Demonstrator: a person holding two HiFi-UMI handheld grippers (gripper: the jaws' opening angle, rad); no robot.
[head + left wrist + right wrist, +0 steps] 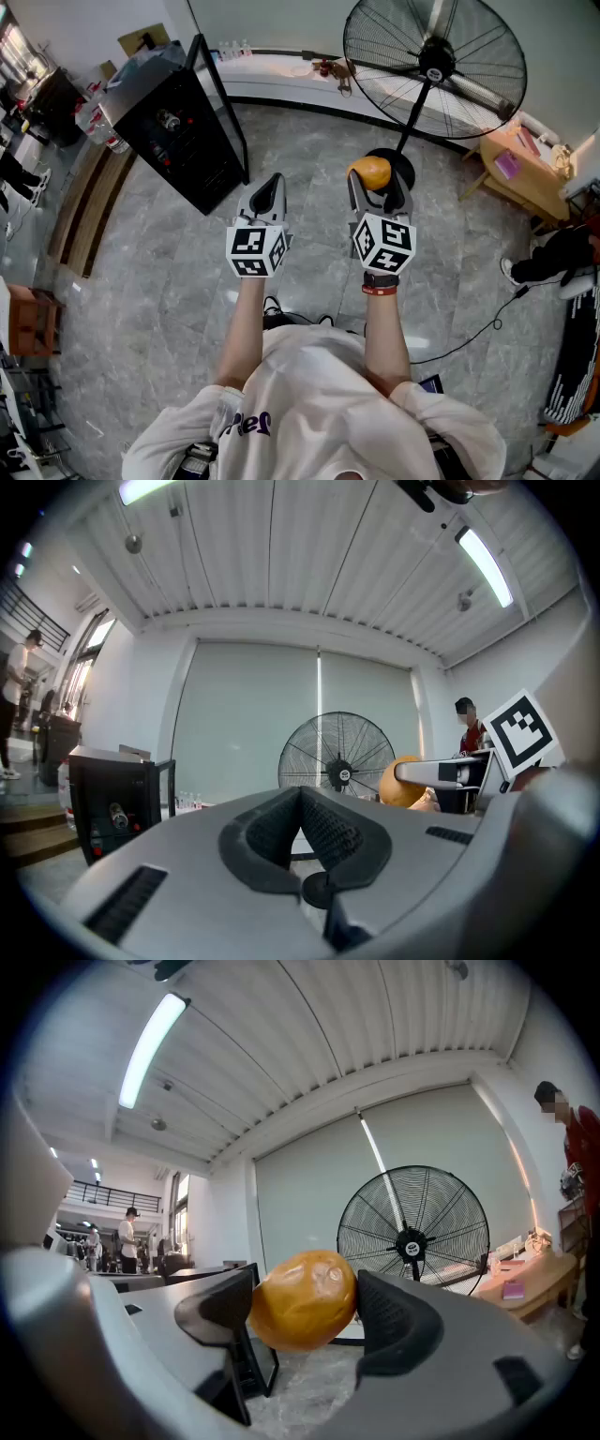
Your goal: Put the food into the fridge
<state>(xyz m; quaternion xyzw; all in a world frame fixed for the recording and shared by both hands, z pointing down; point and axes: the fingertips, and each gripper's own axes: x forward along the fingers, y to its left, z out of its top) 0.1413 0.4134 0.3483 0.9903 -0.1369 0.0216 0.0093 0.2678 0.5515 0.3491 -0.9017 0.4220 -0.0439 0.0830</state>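
Orange-brown round food (302, 1299), glossy and a little dimpled, sits pinched between the two dark ribbed pads of your right tool (305, 1309). The jaws stand wide around it and press on both its sides, so it hangs off the floor, level in front of you. Your left tool (301, 806) is just beside it on the left. Its pads are pressed together with nothing between them.

You are in the carrying step: the food is picked up but not yet at the fridge. The small black fridge with a glass door (178, 141) stands on the grey stone floor (309, 141), far and to the left of both tools. Its door is swung open toward you.

Inside the fridge you can make out a pale can- or bottle-like thing (169, 120) lying on a shelf, with a few small red items near it. They are too small to name.

The next move calls for turning left and away from the big black floor fan (433, 66) straight ahead. Keep the pinch steady, since a round, smooth piece may roll out. Aim for a bare stretch of shelf, and spread the jaws only once the food rests there. Your left tool is free to steady the door.
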